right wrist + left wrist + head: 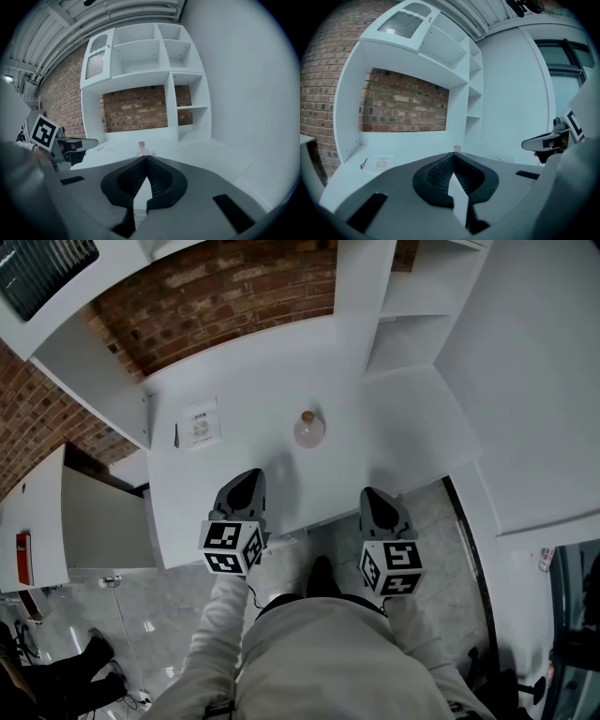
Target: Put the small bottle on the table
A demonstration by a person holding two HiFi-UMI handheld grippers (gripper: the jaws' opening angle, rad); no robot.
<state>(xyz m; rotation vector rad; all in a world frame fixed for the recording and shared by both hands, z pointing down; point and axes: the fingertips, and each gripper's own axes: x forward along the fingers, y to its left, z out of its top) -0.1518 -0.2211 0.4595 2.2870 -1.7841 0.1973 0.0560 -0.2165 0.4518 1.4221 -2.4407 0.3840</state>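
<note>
The small bottle (309,428), clear and round with a cork stopper, stands upright on the white table (244,381), untouched. My left gripper (248,476) hovers at the table's near edge, short of the bottle and to its left, jaws shut and empty. My right gripper (373,493) hangs just off the near edge, to the bottle's right, also shut with nothing in it. In the left gripper view only the bottle's cork (456,148) shows above the closed left gripper (453,154). The right gripper view has the bottle (142,149) straight ahead beyond the closed right gripper (146,158).
A printed paper sheet (200,422) and a small metal item (176,435) lie on the table's left part. White shelves (412,334) rise at the right and a brick wall (225,296) stands behind. A low white cabinet (84,521) is at the left.
</note>
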